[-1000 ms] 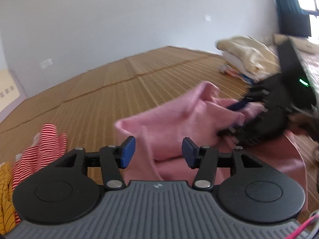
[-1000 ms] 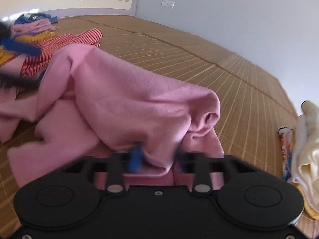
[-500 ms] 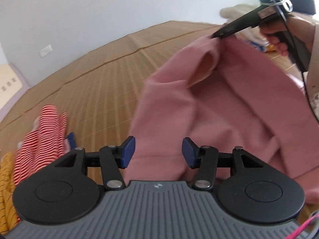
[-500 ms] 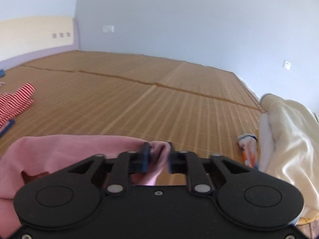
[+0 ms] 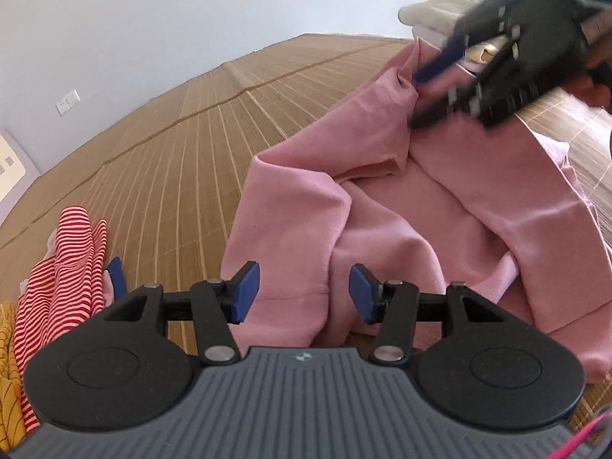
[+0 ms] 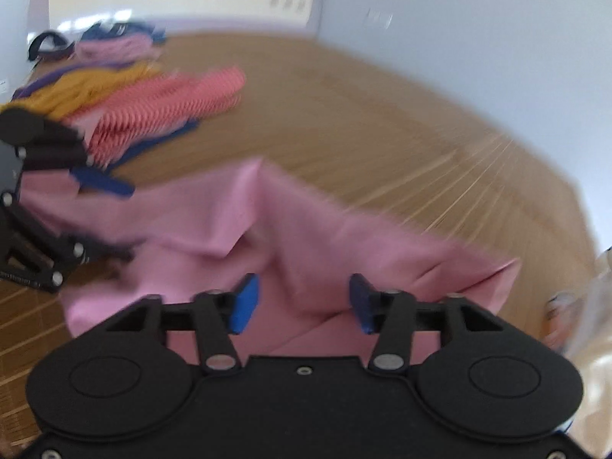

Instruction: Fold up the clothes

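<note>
Fingers of both grippers — left gripper, right gripper — stand apart, empty, over the pink garment on the mat.

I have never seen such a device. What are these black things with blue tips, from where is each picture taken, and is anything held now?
A person holds one tool in each hand; each ends in a two-finger claw with blue pads. A camera on each tool looks along its fingers: one picture shows the left claw, the other the right claw. Both stand open, holding nothing. A pink garment lies crumpled beneath them on the woven mat; a red-striped garment lies aside.
</note>
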A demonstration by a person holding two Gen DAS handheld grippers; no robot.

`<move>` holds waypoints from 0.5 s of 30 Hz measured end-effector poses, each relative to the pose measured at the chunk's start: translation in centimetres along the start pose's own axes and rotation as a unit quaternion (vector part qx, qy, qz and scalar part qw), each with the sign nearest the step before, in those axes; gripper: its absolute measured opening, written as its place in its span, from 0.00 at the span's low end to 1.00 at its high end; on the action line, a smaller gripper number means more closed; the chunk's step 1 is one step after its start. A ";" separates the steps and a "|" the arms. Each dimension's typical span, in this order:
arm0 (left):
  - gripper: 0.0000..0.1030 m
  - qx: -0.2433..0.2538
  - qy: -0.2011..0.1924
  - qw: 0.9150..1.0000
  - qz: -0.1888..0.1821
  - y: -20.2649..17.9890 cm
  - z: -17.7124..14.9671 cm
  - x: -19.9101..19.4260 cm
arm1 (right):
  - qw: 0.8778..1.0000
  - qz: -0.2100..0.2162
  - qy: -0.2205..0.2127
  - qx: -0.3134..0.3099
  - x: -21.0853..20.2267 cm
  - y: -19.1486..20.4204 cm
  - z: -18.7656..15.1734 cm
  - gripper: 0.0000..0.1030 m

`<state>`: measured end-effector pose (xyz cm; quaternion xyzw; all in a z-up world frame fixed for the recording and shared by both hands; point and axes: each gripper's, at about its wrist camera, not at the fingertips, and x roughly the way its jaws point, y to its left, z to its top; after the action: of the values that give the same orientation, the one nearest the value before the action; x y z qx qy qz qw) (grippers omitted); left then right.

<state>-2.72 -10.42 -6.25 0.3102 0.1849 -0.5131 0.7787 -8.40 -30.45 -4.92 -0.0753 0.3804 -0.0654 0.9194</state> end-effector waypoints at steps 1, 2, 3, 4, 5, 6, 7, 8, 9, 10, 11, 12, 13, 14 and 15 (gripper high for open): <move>0.56 -0.001 0.001 1.000 0.000 0.1 -0.1 0.0 | 1.000 0.000 0.018 0.006 1.1 -0.2 -0.1 0.22; 0.56 -0.002 0.000 1.000 0.001 0.1 -0.1 -0.1 | 0.999 -0.007 0.032 0.007 2.2 -0.4 -0.1 0.19; 0.56 -0.003 0.000 1.000 0.003 0.2 -0.2 -0.2 | 0.999 -0.017 0.039 0.007 2.8 -0.7 -0.2 0.14; 0.56 -0.004 -0.001 1.000 0.004 0.3 -0.2 -0.4 | 0.999 -0.026 0.043 0.009 3.4 -1.0 -0.2 0.13; 0.56 -0.006 -0.003 1.000 0.004 0.4 -0.2 -0.5 | 0.999 -0.029 0.035 0.019 3.9 -1.5 0.0 0.13; 0.56 -0.007 -0.007 1.000 0.003 0.5 0.0 -0.8 | 0.999 -0.032 0.025 0.031 4.4 -2.1 0.3 0.12; 0.56 -0.010 -0.011 1.000 0.001 0.6 0.1 -1.0 | 0.998 -0.035 0.011 0.048 4.6 -2.8 0.8 0.12; 0.56 -0.014 -0.016 1.000 -0.005 0.7 0.3 -1.3 | 0.997 -0.046 -0.007 0.062 4.6 -3.6 1.3 0.12; 0.56 -0.018 -0.022 1.000 -0.013 0.8 0.5 -1.5 | 0.995 -0.064 -0.026 0.074 4.6 -4.4 1.8 0.12; 0.56 -0.021 -0.026 0.999 -0.022 0.8 0.8 -1.6 | 0.993 -0.075 -0.039 0.087 4.8 -5.1 2.2 0.11; 0.56 -0.022 -0.027 0.999 -0.032 0.7 1.0 -1.6 | 0.990 -0.085 -0.051 0.100 5.0 -5.9 2.6 0.10; 0.56 -0.021 -0.028 0.999 -0.039 0.6 1.2 -1.5 | 0.987 -0.090 -0.060 0.116 5.1 -6.6 2.9 0.10; 0.56 -0.020 -0.028 0.999 -0.039 0.4 1.3 -1.3 | 0.985 -0.098 -0.067 0.123 5.1 -7.0 3.0 0.10; 0.56 -0.018 -0.026 0.999 -0.038 0.3 1.4 -1.0 | 0.983 -0.104 -0.074 0.130 5.1 -7.4 3.1 0.10; 0.56 -0.015 -0.024 0.999 -0.033 0.1 1.4 -0.6 | 0.982 -0.104 -0.082 0.134 4.6 -7.5 2.9 0.10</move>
<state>-2.91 -10.92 -4.82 0.2801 0.1844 -0.5431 0.7698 -3.51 -38.32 -4.66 0.0046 0.2814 -0.2051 0.9374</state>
